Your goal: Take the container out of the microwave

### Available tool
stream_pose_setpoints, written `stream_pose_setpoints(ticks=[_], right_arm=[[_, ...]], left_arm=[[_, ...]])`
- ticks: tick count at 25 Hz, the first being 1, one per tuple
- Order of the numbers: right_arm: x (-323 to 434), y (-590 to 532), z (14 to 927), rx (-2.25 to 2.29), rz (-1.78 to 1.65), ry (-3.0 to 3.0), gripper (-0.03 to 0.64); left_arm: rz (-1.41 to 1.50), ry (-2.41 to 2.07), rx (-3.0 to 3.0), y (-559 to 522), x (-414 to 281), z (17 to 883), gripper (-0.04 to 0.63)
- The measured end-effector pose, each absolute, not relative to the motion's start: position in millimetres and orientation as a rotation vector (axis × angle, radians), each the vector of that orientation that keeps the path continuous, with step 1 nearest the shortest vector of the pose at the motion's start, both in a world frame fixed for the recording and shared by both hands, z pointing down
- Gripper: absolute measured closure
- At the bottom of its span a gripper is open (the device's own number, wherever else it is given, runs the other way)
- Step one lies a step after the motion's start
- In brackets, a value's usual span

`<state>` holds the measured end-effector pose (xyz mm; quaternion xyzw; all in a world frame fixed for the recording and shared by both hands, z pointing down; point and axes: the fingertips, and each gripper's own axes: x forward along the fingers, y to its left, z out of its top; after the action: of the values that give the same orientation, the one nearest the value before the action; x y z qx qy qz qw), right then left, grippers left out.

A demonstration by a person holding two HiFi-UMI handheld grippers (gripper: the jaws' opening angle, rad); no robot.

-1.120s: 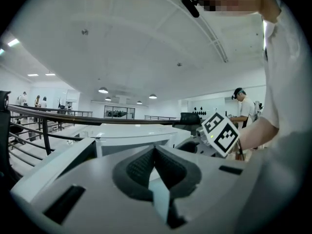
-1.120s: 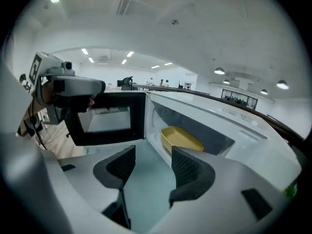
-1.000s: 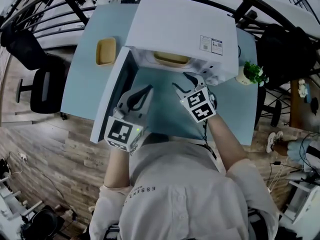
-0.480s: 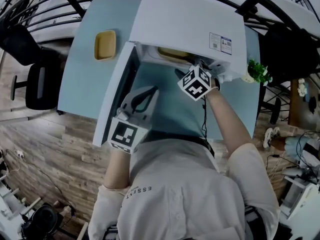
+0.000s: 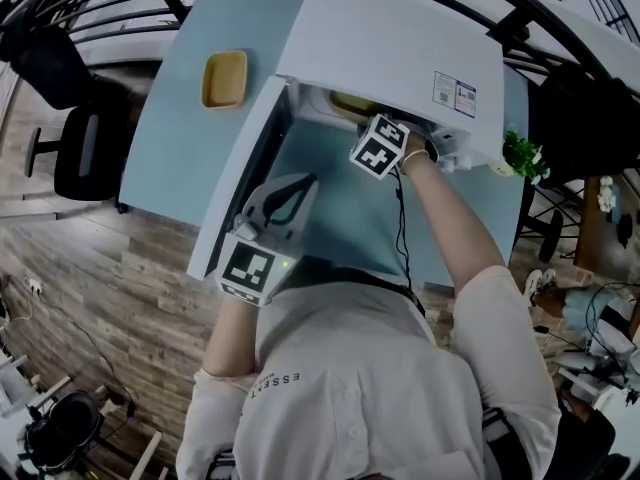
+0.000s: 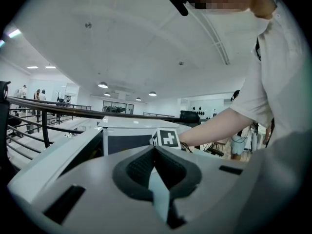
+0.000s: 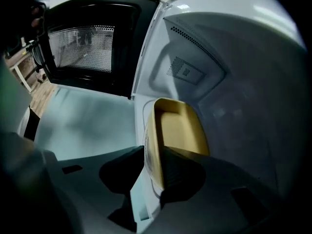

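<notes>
Between the jaws of your right gripper (image 7: 151, 152) runs the near wall of the shallow yellow rectangular plastic container (image 7: 181, 128). One pad is outside it and one inside, and both seem pressed against it, so you have a pinch hold on the rim. It sits on the floor of the white microwave (image 7: 234, 77), near the open mouth and beside the dark mesh-windowed door (image 7: 83, 43), which stands wide open.

Judge it light and stiff, and empty as far as shows, but smooth-walled. A pinch on one edge may let it tip or slide, so keep it level and draw it out slowly.

Your left gripper (image 6: 156, 152) hangs outside with its jaws closed on nothing.

From the head view the microwave's roof covers nearly all of the container. Its far end and underside are out of sight, and you cannot tell whether it rests on a turntable.
</notes>
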<state>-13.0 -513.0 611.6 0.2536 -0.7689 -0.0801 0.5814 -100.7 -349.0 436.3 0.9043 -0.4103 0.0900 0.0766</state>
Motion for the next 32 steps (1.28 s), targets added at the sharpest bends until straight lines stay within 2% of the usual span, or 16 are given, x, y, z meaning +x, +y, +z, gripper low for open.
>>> stream_pose_setpoints(ticks=[2, 5, 9, 32], right_arm=[[-14, -514, 613, 0.593, -0.182, -1.789, 0.504], [-15, -515, 615, 0.599, -0.172, -1.786, 0.569], [-15, -512, 616, 0.574, -0.18, -1.78, 0.586], [-12, -375, 574, 0.442, -0.066, -1.983, 0.591]], left_arm=[[0.271, -1.223, 2.734, -348, -102, 437, 0.594], [0.278, -1.229, 2.702, -344, -104, 439, 0.594], [0.293, -1.237, 2.717, -338, -109, 439, 0.594], [0.386, -1.284, 2.732, -294, -86, 442, 0.594]])
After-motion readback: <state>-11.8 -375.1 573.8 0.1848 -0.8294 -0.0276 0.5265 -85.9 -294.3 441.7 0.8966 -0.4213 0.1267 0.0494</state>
